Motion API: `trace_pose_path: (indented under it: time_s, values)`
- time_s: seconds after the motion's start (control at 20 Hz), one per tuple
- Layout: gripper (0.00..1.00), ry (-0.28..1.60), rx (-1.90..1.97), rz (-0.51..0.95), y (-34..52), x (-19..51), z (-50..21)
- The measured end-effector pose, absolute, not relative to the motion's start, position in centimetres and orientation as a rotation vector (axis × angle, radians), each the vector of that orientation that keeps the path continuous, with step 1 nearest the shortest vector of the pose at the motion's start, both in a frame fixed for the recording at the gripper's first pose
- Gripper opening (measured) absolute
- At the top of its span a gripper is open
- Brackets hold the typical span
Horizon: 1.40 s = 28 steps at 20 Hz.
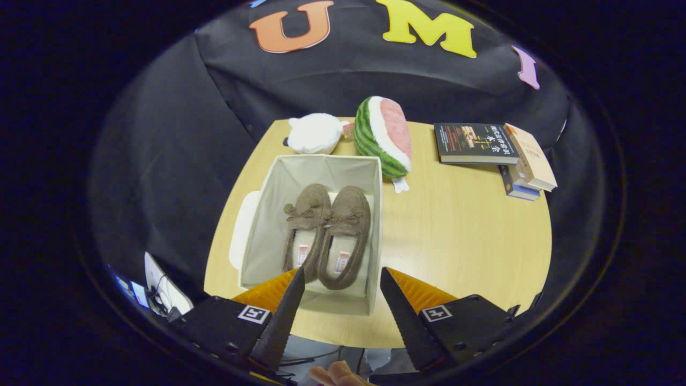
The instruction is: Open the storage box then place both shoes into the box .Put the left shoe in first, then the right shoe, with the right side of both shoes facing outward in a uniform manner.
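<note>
Both shoes [327,233] are lying inside the open storage box [257,236] at frame centre; the gripper [343,284] is hovering with fingers spread, holding nothing, so placing looks finished; next, backing away.

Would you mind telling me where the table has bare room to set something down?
The pale wooden table is bare between the open white fabric storage box and the stacked books. The far edge is crowded: white plush toy, watermelon plush. The open gripper holds nothing.
</note>
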<state>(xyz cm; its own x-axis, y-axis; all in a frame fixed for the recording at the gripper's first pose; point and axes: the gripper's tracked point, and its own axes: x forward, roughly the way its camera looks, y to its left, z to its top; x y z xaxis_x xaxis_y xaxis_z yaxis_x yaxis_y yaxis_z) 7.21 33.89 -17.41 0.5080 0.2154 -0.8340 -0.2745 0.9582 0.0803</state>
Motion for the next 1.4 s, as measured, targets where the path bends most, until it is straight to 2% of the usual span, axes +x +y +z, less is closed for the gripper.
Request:
trace_pose_path:
  time_s: [0.25, 0.65, 0.95, 1.4]
  values:
    - [0.93, 0.787, -0.043, 0.277, 28.2, 5.8, -9.8]
    - [0.94, 0.441, -0.015, 0.105, 17.5, 5.3, 0.8]
    - [0.94, 0.188, 0.021, 0.060, 14.7, 2.8, 7.6]
    - [0.93, 0.062, -0.001, 0.039, 14.6, 1.2, 11.3]
